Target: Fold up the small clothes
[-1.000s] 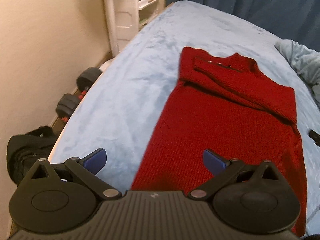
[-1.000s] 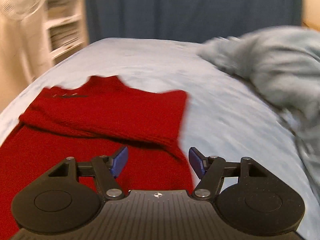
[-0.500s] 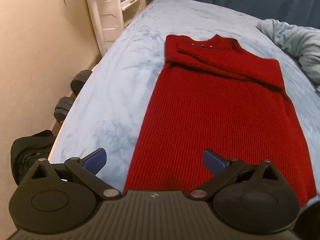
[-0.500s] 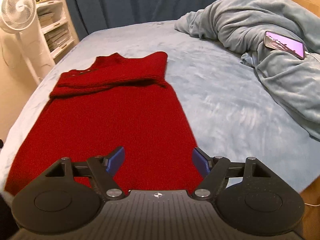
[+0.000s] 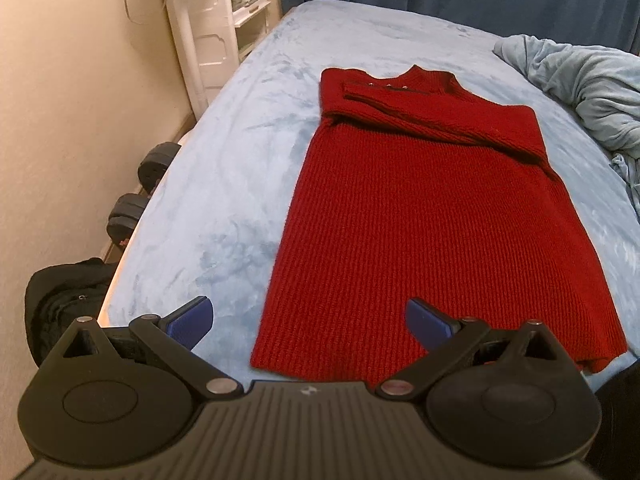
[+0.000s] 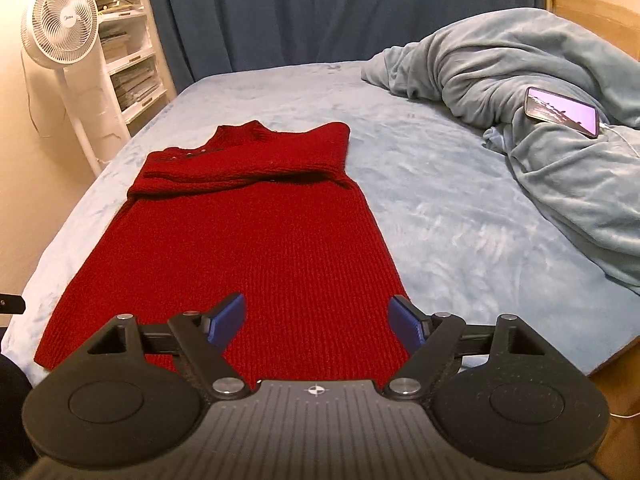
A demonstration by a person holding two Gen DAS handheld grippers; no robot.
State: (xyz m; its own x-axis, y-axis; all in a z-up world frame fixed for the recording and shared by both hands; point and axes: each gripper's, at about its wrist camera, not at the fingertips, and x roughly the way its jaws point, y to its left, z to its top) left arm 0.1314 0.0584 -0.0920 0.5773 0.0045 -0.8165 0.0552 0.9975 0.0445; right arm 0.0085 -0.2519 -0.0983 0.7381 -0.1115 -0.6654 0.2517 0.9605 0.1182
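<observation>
Bed [image 6: 460, 208]: light blue cover, bare and open right of garment up to heaped blanket [image 6: 560, 80]; left edge against wall.
Red knit dress [image 5: 420, 208]: one, flat, lengthwise, sleeves folded across chest, hem nearest both claws.
Left gripper [image 5: 308, 320]: wide open, empty, above hem's left corner.
Right gripper [image 6: 318, 318]: jaws opening, nothing between, above hem's right corner.
Phone [image 6: 562, 111]: one, on blanket.
Fan [image 6: 60, 28]: one.

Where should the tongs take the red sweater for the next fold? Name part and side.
Probably the red sweater at its two bottom hem corners, from the near bed edge: sleeves already lie folded across the chest, and the hem sits flat nearest both open tongs.
</observation>
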